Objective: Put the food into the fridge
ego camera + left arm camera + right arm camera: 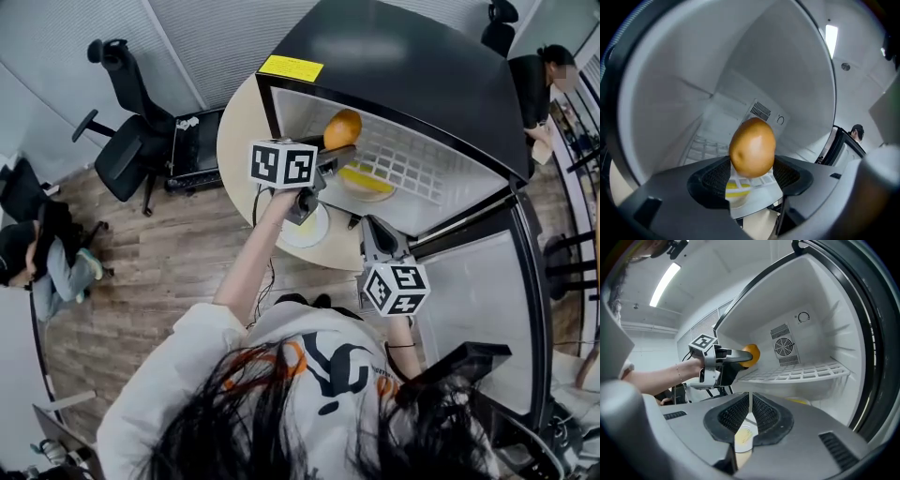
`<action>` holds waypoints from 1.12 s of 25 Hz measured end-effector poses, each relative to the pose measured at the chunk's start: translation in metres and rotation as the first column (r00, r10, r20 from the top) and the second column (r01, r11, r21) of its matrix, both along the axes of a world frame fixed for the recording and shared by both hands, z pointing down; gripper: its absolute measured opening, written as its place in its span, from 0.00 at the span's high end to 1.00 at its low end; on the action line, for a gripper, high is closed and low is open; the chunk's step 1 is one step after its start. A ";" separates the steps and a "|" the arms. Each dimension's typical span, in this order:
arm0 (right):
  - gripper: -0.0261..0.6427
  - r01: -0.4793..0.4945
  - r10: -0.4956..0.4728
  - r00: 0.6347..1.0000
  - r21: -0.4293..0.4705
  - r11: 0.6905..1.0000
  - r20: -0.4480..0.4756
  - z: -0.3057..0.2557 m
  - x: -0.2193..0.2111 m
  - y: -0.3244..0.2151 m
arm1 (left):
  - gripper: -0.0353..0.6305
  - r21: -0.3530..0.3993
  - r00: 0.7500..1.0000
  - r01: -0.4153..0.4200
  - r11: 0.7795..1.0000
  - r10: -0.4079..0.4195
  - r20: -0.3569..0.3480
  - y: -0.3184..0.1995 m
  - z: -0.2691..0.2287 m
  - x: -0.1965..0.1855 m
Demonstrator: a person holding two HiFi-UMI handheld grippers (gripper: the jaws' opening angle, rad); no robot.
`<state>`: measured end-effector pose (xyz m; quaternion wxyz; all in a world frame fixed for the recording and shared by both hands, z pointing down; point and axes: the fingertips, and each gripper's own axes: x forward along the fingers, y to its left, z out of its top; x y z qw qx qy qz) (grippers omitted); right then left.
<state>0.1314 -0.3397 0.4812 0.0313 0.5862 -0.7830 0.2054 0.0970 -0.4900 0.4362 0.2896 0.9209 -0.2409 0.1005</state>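
Observation:
My left gripper (330, 155) is shut on a round orange-brown fruit (342, 128) and holds it inside the open fridge (403, 84), just above the front of the white wire shelf (412, 169). In the left gripper view the fruit (752, 146) sits between the pads of the left gripper (752, 176), with the shelf (705, 145) behind. The right gripper view shows the fruit (752, 354) over the shelf's (801, 372) left end. My right gripper (373, 230) hangs lower, in front of the fridge; the right gripper (750, 411) is shut and empty.
A plate with yellow food (366, 180) lies under the shelf. A white plate (305, 228) rests on the round table (239, 141). The fridge door (487, 309) stands open at the right. Office chairs (131, 141) and a seated person (47, 253) are at the left.

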 end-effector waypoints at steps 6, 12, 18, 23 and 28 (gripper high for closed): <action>0.91 -0.015 0.015 1.000 -0.003 1.000 -0.001 0.003 0.004 0.002 | 0.51 -0.051 0.999 0.035 0.998 -0.035 -0.005 -0.022 0.003 0.012; 0.91 -0.041 0.041 0.999 -0.002 0.999 0.002 0.004 0.010 0.002 | 0.51 -0.024 0.992 0.129 0.991 -0.129 0.011 -0.038 0.007 0.016; 0.91 -0.047 0.047 0.999 -0.005 0.999 0.007 0.005 0.011 0.005 | 0.51 -0.003 0.984 0.143 0.990 -0.142 0.112 -0.041 0.025 0.024; 0.91 -0.052 0.053 0.999 -0.012 0.999 0.011 0.009 0.015 0.008 | 0.51 0.073 0.973 0.173 0.982 -0.182 0.140 -0.046 0.023 0.028; 0.91 -0.055 0.056 0.998 -0.018 0.998 0.013 0.011 0.019 0.011 | 0.48 0.103 0.968 0.166 0.981 -0.182 0.173 -0.043 0.024 0.029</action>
